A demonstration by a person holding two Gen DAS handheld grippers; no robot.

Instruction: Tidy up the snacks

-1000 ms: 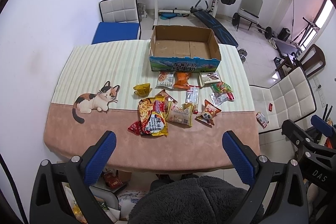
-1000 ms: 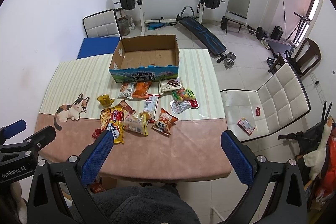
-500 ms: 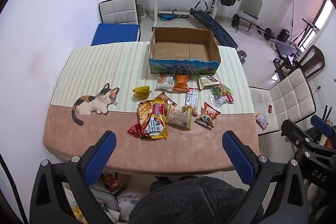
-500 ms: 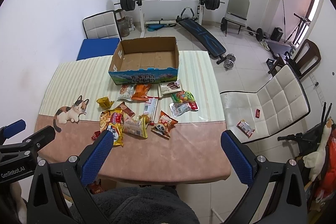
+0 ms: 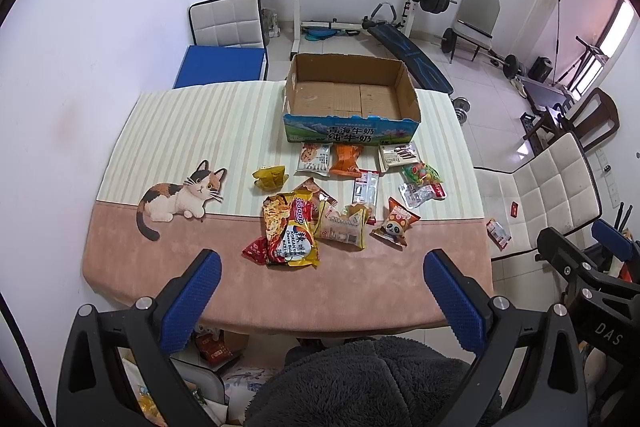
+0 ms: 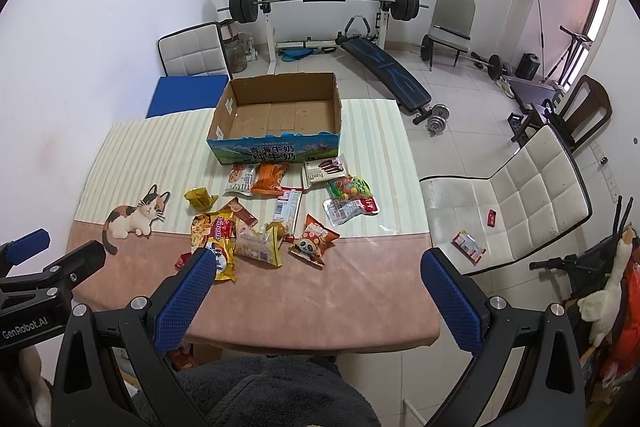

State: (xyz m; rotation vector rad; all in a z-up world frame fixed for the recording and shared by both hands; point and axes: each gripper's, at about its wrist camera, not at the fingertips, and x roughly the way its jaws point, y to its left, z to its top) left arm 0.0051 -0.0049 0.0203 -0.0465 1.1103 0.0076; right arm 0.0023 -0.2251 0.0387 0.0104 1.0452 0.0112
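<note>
An empty cardboard box (image 5: 348,95) (image 6: 280,115) with a blue printed front stands at the far side of the table (image 5: 360,291). Several snack packets lie in front of it: a large noodle bag (image 5: 290,231) (image 6: 214,239), a panda packet (image 5: 396,223) (image 6: 314,239), an orange packet (image 5: 346,159), a chocolate biscuit pack (image 5: 398,155). My left gripper (image 5: 320,291) hovers open above the table's near edge, well short of the snacks. My right gripper (image 6: 316,291) is open too, at the same height, holding nothing.
A white padded chair (image 6: 516,195) stands right of the table with two small packets on its seat. Another chair (image 5: 226,23) and a blue pad stand behind the table. A barbell rack and bench (image 6: 320,7) fill the back. A person's dark fleece lap shows below.
Both grippers have drawn slightly back and up, so the table and snacks sit a little farther away. Both stay open; no snack has moved.
</note>
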